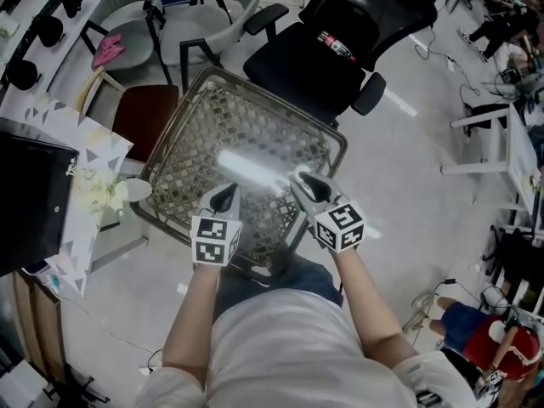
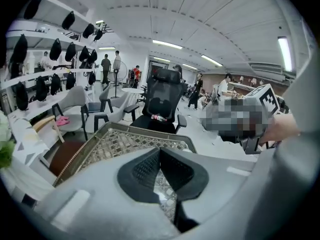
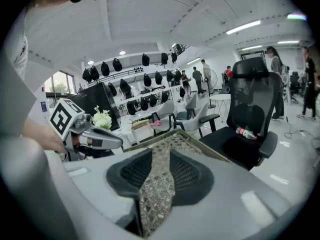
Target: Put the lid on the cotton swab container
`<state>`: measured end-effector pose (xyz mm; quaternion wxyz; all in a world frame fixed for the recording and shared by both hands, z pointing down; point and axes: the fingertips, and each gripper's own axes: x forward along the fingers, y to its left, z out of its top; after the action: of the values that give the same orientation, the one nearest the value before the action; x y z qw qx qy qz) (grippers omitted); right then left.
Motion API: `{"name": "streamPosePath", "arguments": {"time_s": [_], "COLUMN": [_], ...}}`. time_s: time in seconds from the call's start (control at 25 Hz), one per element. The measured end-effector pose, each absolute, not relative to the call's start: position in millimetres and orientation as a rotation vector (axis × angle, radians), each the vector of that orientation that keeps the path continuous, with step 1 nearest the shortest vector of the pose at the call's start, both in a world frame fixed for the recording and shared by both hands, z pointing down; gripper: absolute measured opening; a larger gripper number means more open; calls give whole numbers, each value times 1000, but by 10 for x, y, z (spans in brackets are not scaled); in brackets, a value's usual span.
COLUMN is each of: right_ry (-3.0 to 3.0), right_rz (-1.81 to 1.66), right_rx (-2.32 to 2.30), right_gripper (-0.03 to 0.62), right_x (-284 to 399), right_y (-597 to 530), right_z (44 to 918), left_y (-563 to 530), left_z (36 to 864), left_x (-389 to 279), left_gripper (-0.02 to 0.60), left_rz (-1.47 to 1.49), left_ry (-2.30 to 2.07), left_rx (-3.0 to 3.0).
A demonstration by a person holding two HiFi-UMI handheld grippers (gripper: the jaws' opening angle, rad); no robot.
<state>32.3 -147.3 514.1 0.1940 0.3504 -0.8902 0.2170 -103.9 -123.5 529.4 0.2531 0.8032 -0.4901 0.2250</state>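
No cotton swab container and no lid shows in any view. A small table [image 1: 255,92] with a lattice-patterned top and a metal rim stands in front of me, with a bright light reflection across it. My left gripper [image 1: 223,201] hovers over the table's near edge; in the left gripper view [image 2: 159,151] its dark pads meet at the tips, with nothing between them. My right gripper [image 1: 306,185] hovers beside it to the right; in the right gripper view [image 3: 161,154] a narrow gap shows the table top [image 3: 200,144] through it. Both are empty.
A black office chair [image 1: 340,49] with a bottle [image 1: 337,46] on its seat stands beyond the table. Grey chairs [image 1: 136,24] and a brown stool [image 1: 144,117] are at the far left. White flowers [image 1: 102,194] and a black box [image 1: 30,194] sit left. People stand far off [image 2: 112,64].
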Motion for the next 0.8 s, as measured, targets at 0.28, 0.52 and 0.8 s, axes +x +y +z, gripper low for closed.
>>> {"name": "streamPosePath", "arguments": {"time_s": [0.28, 0.52, 0.8], "right_ry": [-2580, -2668, -2733], "right_rz": [506, 472, 395], "right_rx": [1023, 1052, 1048], "right_gripper": [94, 92, 87], "right_x": [79, -81, -168], "right_y": [-1406, -1291, -1153], "right_z": [4524, 4016, 3497], "left_y": [-1129, -1108, -1026], "left_z": [4702, 4226, 3611], "left_x": [-1293, -1485, -1483], "left_gripper": [9, 9, 9], "left_rz": [489, 364, 260], "left_ry": [-1384, -1423, -1417], "left_rx": [2270, 2337, 2453]}}
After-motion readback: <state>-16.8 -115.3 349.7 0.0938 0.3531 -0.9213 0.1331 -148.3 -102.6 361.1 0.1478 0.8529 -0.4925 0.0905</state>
